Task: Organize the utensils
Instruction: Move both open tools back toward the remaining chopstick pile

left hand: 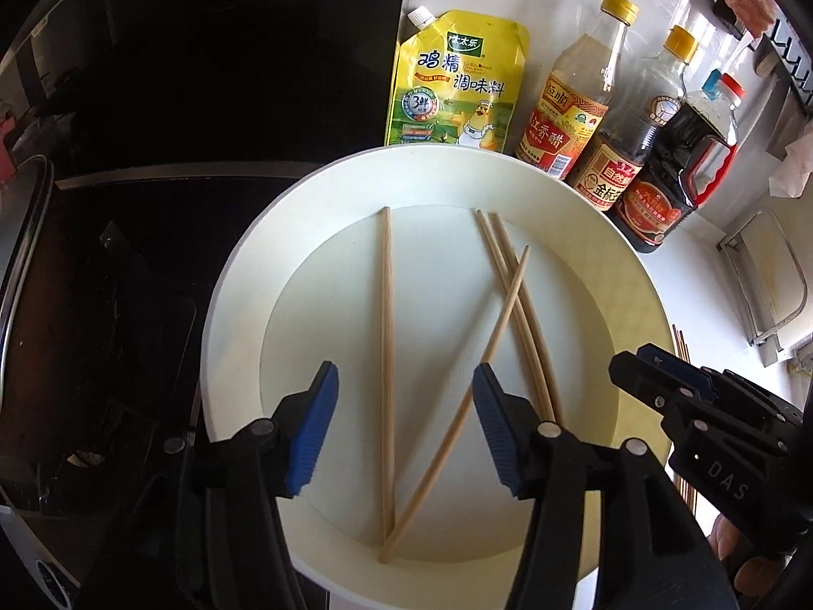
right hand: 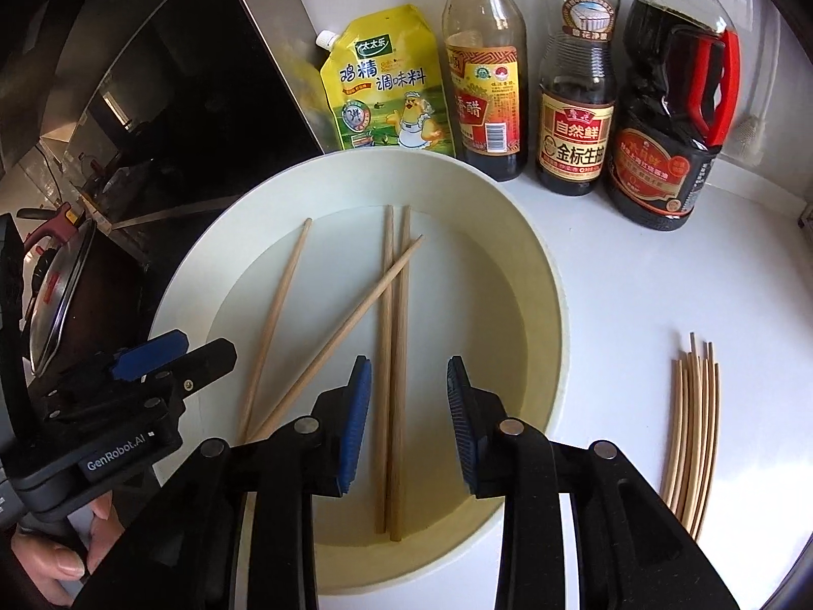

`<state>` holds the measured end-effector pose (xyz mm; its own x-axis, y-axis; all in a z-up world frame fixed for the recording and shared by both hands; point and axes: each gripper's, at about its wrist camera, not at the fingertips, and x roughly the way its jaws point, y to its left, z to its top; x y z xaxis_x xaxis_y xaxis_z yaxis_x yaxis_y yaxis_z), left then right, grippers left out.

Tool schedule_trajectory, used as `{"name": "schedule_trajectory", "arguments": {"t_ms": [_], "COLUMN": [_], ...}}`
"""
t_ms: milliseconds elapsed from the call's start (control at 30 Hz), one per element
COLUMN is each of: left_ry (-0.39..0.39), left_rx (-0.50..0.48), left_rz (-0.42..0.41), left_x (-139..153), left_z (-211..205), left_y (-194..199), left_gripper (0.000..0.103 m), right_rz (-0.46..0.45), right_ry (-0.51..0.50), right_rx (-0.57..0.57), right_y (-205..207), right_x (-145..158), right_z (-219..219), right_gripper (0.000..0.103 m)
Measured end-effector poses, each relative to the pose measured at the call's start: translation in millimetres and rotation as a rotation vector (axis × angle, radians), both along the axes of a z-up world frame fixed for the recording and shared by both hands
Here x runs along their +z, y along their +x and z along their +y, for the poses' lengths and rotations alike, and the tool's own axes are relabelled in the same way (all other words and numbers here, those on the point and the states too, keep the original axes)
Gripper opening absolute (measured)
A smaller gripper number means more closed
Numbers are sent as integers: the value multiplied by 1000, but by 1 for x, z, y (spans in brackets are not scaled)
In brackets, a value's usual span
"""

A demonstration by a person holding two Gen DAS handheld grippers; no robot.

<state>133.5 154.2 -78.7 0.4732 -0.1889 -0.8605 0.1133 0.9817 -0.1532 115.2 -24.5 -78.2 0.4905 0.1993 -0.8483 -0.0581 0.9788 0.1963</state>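
Hovering over the white plate (left hand: 239, 315), your left gripper (left hand: 405, 424) and right gripper (right hand: 409, 419) both stand unclenched, grasping nothing — four chopsticks (right hand: 386, 381) lie in the plate, a paired two passing between the right jaws untouched.

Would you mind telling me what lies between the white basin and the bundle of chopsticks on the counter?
Nothing: in the right wrist view, bare white counter separates the basin from the bundle of chopsticks.
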Motion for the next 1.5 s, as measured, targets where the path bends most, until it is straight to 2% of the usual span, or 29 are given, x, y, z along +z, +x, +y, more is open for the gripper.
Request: {"name": "schedule_trajectory", "arguments": {"t_ms": [400, 533, 833, 1100, 1500], "left_ry": [7, -1, -9, -19, -17], "left_rx": [-26, -28, -41, -54, -52], "left_rz": [-13, -22, -69, -75, -68], "left_x": [12, 19, 42, 50, 54], "left_z": [-5, -10, -23, -46, -91], "left_y": [-24, -32, -60, -84, -117], "left_gripper": [61, 61, 64, 64, 65], "right_rz": [-18, -29, -55, -89, -64], "right_ry": [21, 11, -3, -6, -20], "right_rx": [-20, -25, -17, -22, -13], "right_y": [-34, -45, -72, -96, -123], "right_x": [18, 27, 43, 58, 49], "right_z": [-13, -18, -32, -58, -106], "right_gripper": [31, 34, 37, 40, 41]}}
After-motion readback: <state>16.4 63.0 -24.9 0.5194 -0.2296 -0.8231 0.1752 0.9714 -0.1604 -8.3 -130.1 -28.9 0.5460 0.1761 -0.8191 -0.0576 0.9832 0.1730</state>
